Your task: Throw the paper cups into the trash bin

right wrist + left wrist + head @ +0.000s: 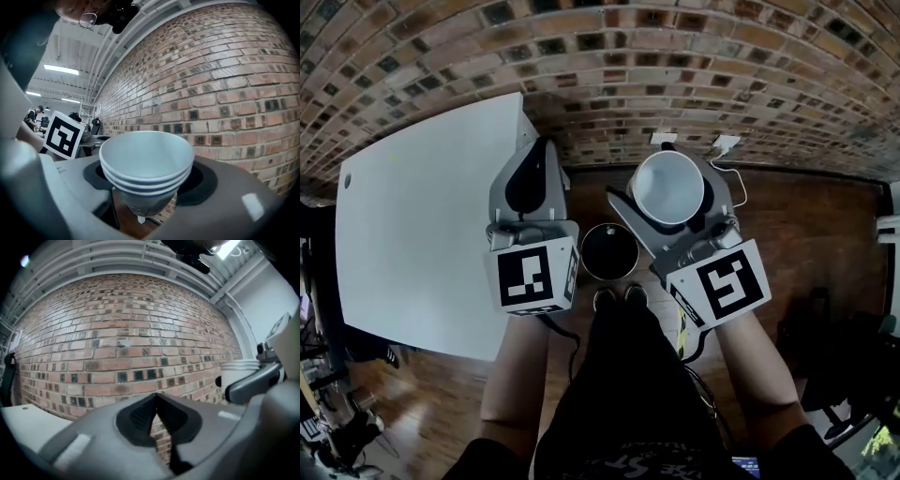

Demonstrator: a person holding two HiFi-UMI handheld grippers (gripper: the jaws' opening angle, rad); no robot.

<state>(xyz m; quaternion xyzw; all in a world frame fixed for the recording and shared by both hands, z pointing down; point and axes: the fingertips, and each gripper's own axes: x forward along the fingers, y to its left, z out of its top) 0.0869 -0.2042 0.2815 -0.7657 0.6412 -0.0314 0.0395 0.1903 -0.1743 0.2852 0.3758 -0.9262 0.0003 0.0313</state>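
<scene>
A stack of three nested white paper cups sits mouth-up between the jaws of my right gripper, which is shut on it. In the right gripper view the cups fill the middle, with the right gripper clamped on their lower walls. The round black trash bin stands on the wooden floor below and to the left of the cups, between the two grippers. My left gripper hovers left of the bin beside the table's corner, shut and holding nothing. In the left gripper view the left gripper has its pads together, and the cups show at the right.
A white table fills the left side, its corner close to my left gripper. A brick wall runs behind, with a wall socket and white cable near the cups. The person's shoes stand just behind the bin.
</scene>
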